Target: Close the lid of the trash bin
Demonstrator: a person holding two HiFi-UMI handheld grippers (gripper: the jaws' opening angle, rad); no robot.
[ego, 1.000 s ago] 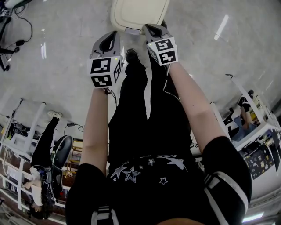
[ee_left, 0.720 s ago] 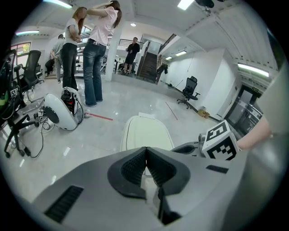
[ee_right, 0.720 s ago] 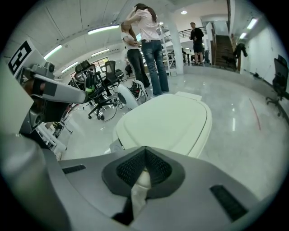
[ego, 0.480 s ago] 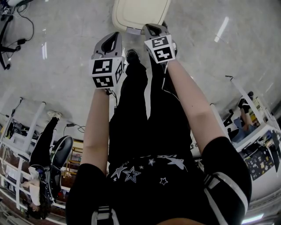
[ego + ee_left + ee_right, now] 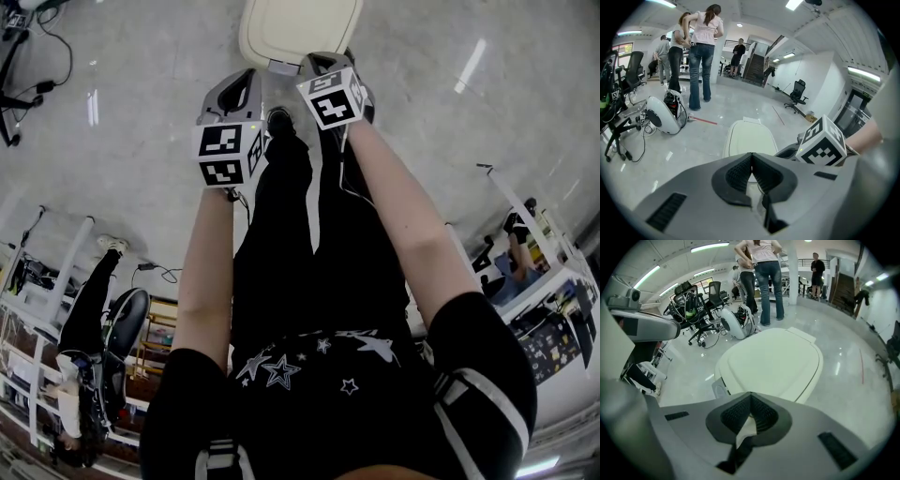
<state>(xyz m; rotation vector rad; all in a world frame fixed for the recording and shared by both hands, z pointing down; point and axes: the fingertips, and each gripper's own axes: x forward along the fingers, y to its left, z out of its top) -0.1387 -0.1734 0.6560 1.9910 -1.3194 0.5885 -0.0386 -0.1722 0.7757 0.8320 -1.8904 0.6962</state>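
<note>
The trash bin's cream lid (image 5: 298,28) lies flat on the bin at the top of the head view, and it looks down. It fills the middle of the right gripper view (image 5: 773,364) and sits smaller and farther off in the left gripper view (image 5: 750,139). My right gripper (image 5: 315,62) hovers at the lid's near edge, jaws together with nothing between them (image 5: 750,395). My left gripper (image 5: 245,79) hangs just left of it, short of the bin, also shut and empty (image 5: 751,154). A small grey part (image 5: 721,387) juts from the bin's front.
Glossy grey floor surrounds the bin. Beyond it stand several people (image 5: 703,51), office chairs (image 5: 701,303) and a white pod-shaped device (image 5: 663,115) with cables. The wearer's black trouser legs and a shoe (image 5: 279,117) are right below the grippers.
The right gripper has edged up and left toward the lid's near edge, its marker cube tilting. The left gripper has barely moved. The lid looks the same.
</note>
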